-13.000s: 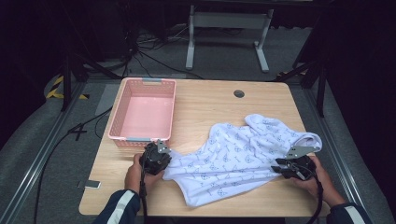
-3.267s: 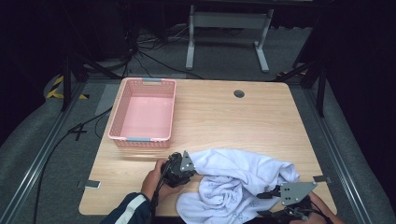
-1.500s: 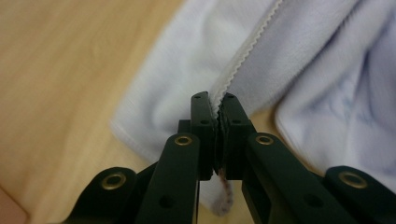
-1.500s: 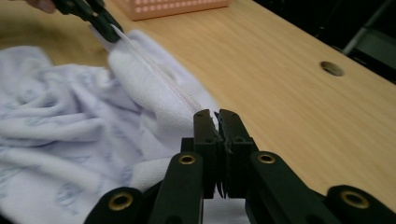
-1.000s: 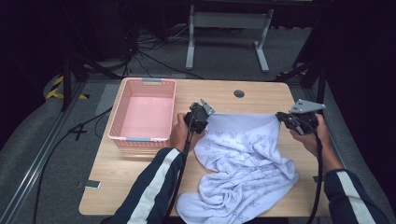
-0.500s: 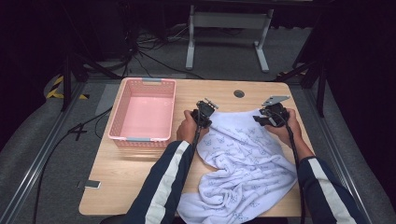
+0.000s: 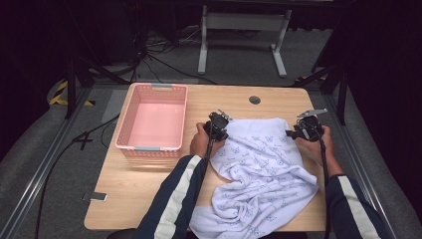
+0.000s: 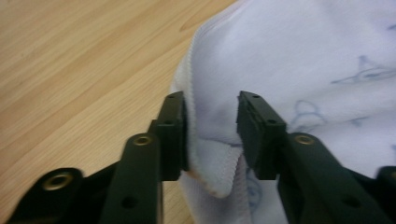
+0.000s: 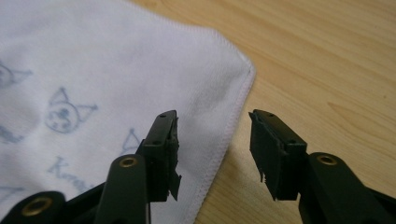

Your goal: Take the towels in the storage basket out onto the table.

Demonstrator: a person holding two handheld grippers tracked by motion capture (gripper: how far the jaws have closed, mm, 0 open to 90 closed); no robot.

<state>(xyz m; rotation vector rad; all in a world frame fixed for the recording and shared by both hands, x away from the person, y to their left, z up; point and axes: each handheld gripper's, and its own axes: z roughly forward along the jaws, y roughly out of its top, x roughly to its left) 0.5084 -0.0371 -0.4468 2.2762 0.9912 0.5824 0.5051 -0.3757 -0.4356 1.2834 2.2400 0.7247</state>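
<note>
1. Pale wooden tabletop (image 7: 149, 194) carries a white printed towel (image 7: 259, 179), bunched at its near end and spread flatter toward the far end, right of the pink basket (image 7: 152, 122).
2. Left gripper (image 8: 212, 123): jaws have just been opening, parted, towel corner loose between them. Lift straight off so the hem stays flat.
3. Right gripper (image 9: 212, 140): jaws have just been opening, straddling the other far corner's hem, not pinching. Back away without snagging.
4. Next, judge the crumpled near end needs smoothing.
</note>
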